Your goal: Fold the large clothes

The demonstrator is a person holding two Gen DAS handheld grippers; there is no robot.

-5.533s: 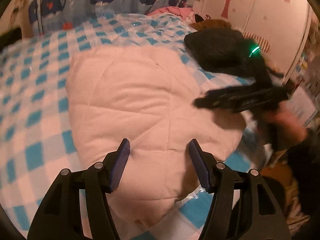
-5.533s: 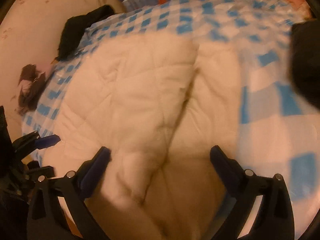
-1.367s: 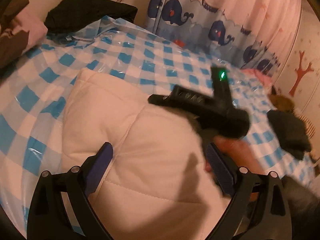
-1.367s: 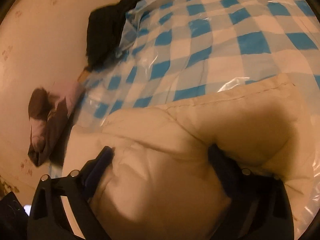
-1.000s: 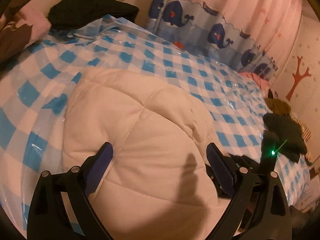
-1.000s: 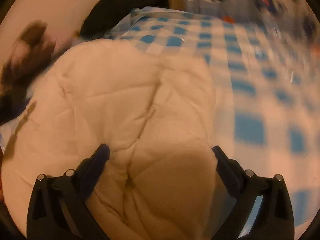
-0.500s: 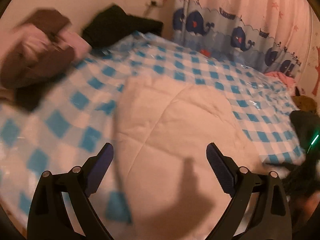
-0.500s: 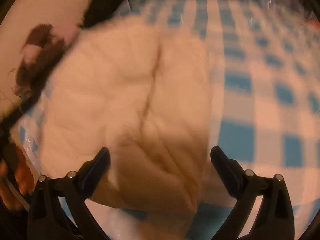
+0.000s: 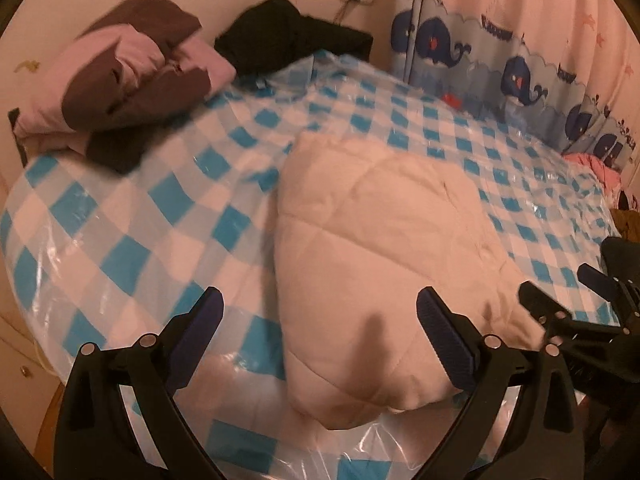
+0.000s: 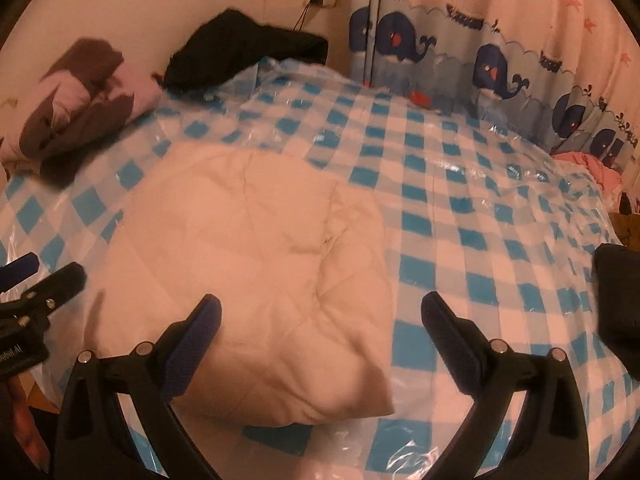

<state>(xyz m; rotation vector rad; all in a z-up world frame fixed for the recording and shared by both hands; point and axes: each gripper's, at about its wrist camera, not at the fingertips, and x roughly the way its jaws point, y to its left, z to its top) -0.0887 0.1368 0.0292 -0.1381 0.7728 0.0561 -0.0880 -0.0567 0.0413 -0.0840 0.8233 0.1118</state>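
A cream quilted padded garment (image 9: 372,240) lies folded into a thick bundle on the blue-and-white checked bed cover (image 9: 132,216); it also shows in the right wrist view (image 10: 256,256). My left gripper (image 9: 320,340) is open and empty, held above the bundle's near left edge. My right gripper (image 10: 320,336) is open and empty above the bundle's near right corner. The right gripper shows at the right edge of the left wrist view (image 9: 568,300). The left gripper shows at the left edge of the right wrist view (image 10: 36,276).
A brown and pink folded bundle (image 9: 120,88) and a black garment (image 9: 292,36) lie at the bed's far left by the wall. A whale-print curtain (image 10: 500,56) hangs behind. A dark garment (image 10: 620,300) and pink cloth (image 10: 592,164) lie at the right. The bed's near edge runs below the grippers.
Both grippers have pulled back from the cream bundle and risen; the right gripper left the bundle's far edge and came to the near side. The bundle lies still, folded.
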